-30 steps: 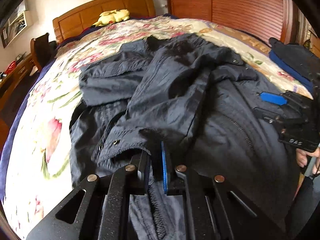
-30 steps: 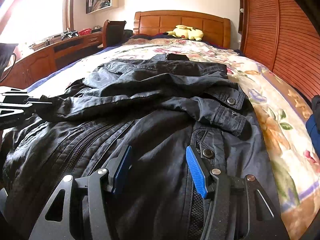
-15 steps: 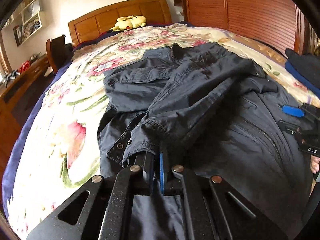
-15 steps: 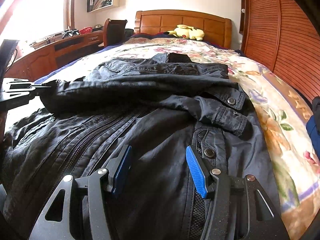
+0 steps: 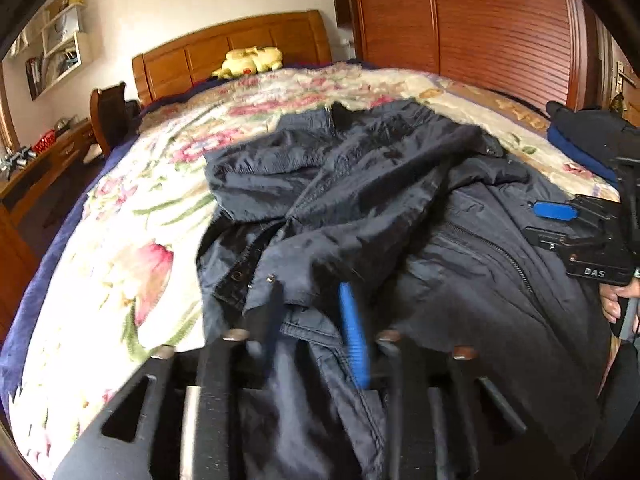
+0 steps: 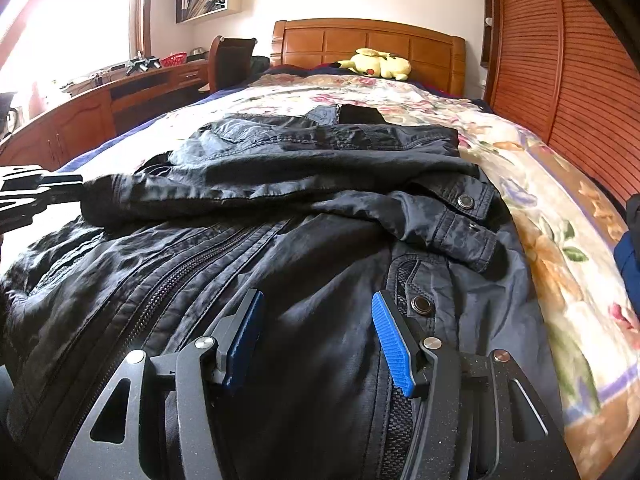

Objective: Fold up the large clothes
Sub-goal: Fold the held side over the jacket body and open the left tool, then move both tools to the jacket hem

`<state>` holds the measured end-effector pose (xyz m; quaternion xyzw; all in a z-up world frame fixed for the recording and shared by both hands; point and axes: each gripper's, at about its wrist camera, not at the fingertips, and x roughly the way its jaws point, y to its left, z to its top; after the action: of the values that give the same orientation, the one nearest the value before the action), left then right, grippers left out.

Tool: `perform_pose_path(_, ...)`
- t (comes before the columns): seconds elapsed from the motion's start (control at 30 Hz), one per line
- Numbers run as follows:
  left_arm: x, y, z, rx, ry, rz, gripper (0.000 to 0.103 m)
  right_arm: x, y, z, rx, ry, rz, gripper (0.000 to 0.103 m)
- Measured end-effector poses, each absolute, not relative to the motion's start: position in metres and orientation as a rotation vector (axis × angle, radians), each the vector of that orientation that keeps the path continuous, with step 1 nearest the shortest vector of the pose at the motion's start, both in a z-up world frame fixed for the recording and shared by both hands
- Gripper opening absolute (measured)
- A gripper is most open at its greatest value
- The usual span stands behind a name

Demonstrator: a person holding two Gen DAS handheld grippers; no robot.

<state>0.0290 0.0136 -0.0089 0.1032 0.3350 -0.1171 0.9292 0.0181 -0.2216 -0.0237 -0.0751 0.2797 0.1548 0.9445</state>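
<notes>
A large dark navy jacket (image 5: 400, 208) lies spread on the floral bedspread (image 5: 132, 248), both sleeves folded across its body. It fills the right wrist view (image 6: 304, 232). My left gripper (image 5: 312, 312) is open at the jacket's left side, its fingers on either side of the sleeve cuff (image 5: 264, 292), which lies loose. My right gripper (image 6: 316, 324) is open and empty, resting low over the jacket front beside the zipper (image 6: 176, 284). It shows at the right edge of the left wrist view (image 5: 560, 220). The left gripper shows at the left edge of the right wrist view (image 6: 44, 188).
A yellow plush toy (image 6: 380, 64) lies by the wooden headboard (image 6: 368, 44). Folded dark and blue clothes (image 5: 588, 140) sit at the bed's right edge. A wooden wardrobe (image 5: 480, 32) stands right; a desk (image 6: 100, 100) and chair (image 6: 232, 60) stand left.
My left gripper carried the sleeve cuff across onto the jacket, then opened and let it go. The right gripper has stayed still and open.
</notes>
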Motion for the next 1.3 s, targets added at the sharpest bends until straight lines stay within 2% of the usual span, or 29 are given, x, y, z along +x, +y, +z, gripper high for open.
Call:
perform_pose_path(0.07, 0.024, 0.019, -0.005, 0.199, 0.675, -0.238, 0.063, 0.018, -0.222, -0.024, -0.153, 0.571, 0.318, 0.058)
perform_pose_path(0.17, 0.019, 0.028, -0.002, 0.168, 0.671, -0.232, 0.074, 0.018, -0.223, -0.024, -0.154, 0.574, 0.320, 0.058)
perform_pose_path(0.23, 0.014, 0.033, -0.002, 0.148, 0.662, -0.225, 0.078, 0.019, -0.223, -0.024, -0.154, 0.574, 0.318, 0.058)
perform_pose_path(0.97, -0.063, 0.065, -0.027, 0.078, 0.636, -0.158, 0.078, 0.022, -0.223, -0.028, -0.163, 0.654, 0.345, 0.058)
perform_pose_path(1.3, -0.085, 0.076, -0.044, 0.040, 0.660, -0.166, 0.078, -0.038, -0.260, -0.017, -0.187, 0.633, 0.254, 0.059)
